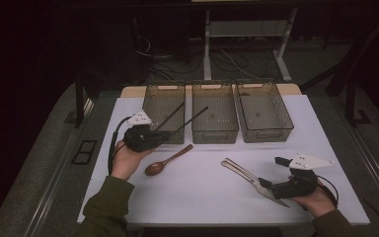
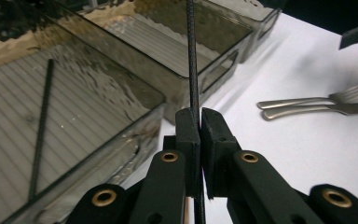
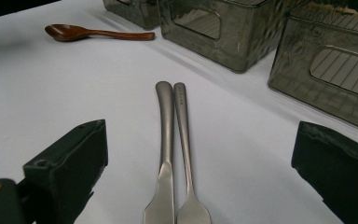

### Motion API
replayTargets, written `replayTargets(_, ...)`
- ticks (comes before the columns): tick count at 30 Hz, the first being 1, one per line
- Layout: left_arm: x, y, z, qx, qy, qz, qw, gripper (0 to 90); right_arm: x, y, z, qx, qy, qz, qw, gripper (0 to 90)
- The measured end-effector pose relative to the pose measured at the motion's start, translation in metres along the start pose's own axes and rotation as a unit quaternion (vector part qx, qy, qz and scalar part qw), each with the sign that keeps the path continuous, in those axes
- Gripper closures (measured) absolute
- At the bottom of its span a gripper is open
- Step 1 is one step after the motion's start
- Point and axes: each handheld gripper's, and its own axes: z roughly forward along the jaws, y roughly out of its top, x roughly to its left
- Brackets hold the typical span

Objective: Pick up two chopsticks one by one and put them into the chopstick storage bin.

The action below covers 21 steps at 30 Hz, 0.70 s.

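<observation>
1. Left gripper [image 1: 164, 133] is up over the white table [image 1: 207, 192], near the left bin [image 1: 164, 112]. Its jaws are clamped on a black chopstick [image 2: 193, 74].
2. In the left gripper view the chopstick runs straight up between the two pads, pinched near its lower end; the shaft extends past the near edge of the middle bin [image 2: 168, 51].
3. In the high view the held chopstick [image 1: 191, 120] angles up-right, its tip over the middle bin [image 1: 214, 111].
4. A second black chopstick [image 2: 41, 126] lies inside the left bin [image 2: 70, 116], leaning diagonally across its ribbed floor.
5. Right gripper [image 3: 200, 186] jaws are spread wide, holding nothing.
6. A metal fork [image 3: 186, 154] and knife [image 3: 164, 154] lie side by side on the table, touching, centred in the gap between the right jaws, handles pointing away toward the bins.
7. A wooden spoon [image 1: 167, 161] lies on the table just in front of the left bin, beside the left hand [image 1: 123, 160].
8. The right bin [image 1: 264, 111] looks empty.
</observation>
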Motion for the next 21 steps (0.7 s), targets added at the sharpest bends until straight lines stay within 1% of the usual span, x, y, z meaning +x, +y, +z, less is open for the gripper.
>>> replayTargets(1, 0.003, 0.002, -0.001, -0.002, 0.004, 0.000, 1.0000, 85.1, 0.000, 0.000, 0.000, 0.001, -0.001, -0.001, 1.0000, 3.0)
replayTargets(2, 0.003, 0.002, -0.001, -0.002, 0.004, 0.000, 1.0000, 85.1, -0.001, 0.000, 0.001, 0.001, -0.001, -0.001, 1.0000, 3.0)
replayTargets(4, 0.007, 0.004, -0.002, -0.005, 0.009, -0.002, 0.9999, 85.1, -0.001, 0.000, 0.001, 0.001, -0.001, 0.001, 1.0000, 3.0)
replayTargets(5, 0.012, 0.006, -0.003, -0.010, 0.015, -0.005, 0.9998, 85.1, -0.002, 0.000, 0.001, 0.001, 0.000, 0.003, 1.0000, 3.1)
replayTargets(6, 0.012, 0.006, -0.003, -0.010, 0.015, -0.005, 0.9998, 85.1, -0.002, 0.000, 0.001, 0.000, 0.000, 0.003, 1.0000, 3.1)
replayTargets(9, 0.020, 0.009, -0.004, -0.015, 0.025, -0.009, 0.9995, 85.1, -0.003, 0.000, 0.001, 0.000, 0.001, 0.005, 1.0000, 3.1)
replayTargets(10, 0.026, 0.011, -0.004, -0.018, 0.031, -0.010, 0.9993, 85.1, -0.003, 0.000, 0.002, -0.001, 0.001, 0.005, 1.0000, 3.0)
replayTargets(11, 0.026, 0.011, -0.004, -0.018, 0.031, -0.010, 0.9993, 85.1, -0.003, 0.000, 0.002, 0.000, 0.001, 0.007, 1.0000, 3.0)
replayTargets(12, 0.029, 0.012, -0.004, -0.020, 0.036, -0.012, 0.9991, 85.0, -0.003, 0.000, 0.002, 0.000, 0.001, 0.008, 1.0000, 3.1)
replayTargets(13, 0.035, 0.015, -0.003, -0.022, 0.045, -0.015, 0.9986, 85.1, -0.004, -0.001, 0.002, 0.001, 0.000, 0.008, 1.0000, 3.0)
replayTargets(14, 0.035, 0.015, -0.003, -0.022, 0.045, -0.015, 0.9986, 85.1, -0.004, -0.001, 0.002, 0.000, -0.001, 0.008, 1.0000, 3.1)
replayTargets(15, 0.041, 0.017, 0.000, -0.022, 0.058, -0.017, 0.9979, 85.1, -0.004, -0.001, 0.002, 0.000, 0.000, 0.009, 1.0000, 3.0)
replayTargets(16, 0.041, 0.017, 0.000, -0.022, 0.058, -0.017, 0.9979, 85.1, -0.004, -0.001, 0.002, 0.001, 0.000, 0.010, 1.0000, 3.1)
replayTargets(17, 0.046, 0.018, 0.002, -0.024, 0.069, -0.021, 0.9971, 85.0, -0.004, -0.001, 0.002, 0.001, 0.000, 0.010, 1.0000, 3.0)
replayTargets(18, 0.046, 0.018, 0.002, -0.024, 0.069, -0.021, 0.9971, 85.1, -0.004, -0.001, 0.002, 0.001, 0.000, 0.009, 1.0000, 3.0)
replayTargets(19, 0.051, 0.019, 0.005, -0.026, 0.084, -0.026, 0.9958, 85.1, -0.004, -0.001, 0.002, 0.001, -0.001, 0.008, 1.0000, 3.1)
replayTargets(20, 0.051, 0.019, 0.005, -0.026, 0.084, -0.026, 0.9958, 85.1, -0.004, -0.001, 0.002, 0.001, -0.001, 0.008, 1.0000, 3.1)
replayTargets(21, 0.057, 0.021, 0.008, -0.026, 0.090, -0.031, 0.9951, 85.1, -0.004, -0.001, 0.002, 0.001, -0.001, 0.010, 1.0000, 3.0)
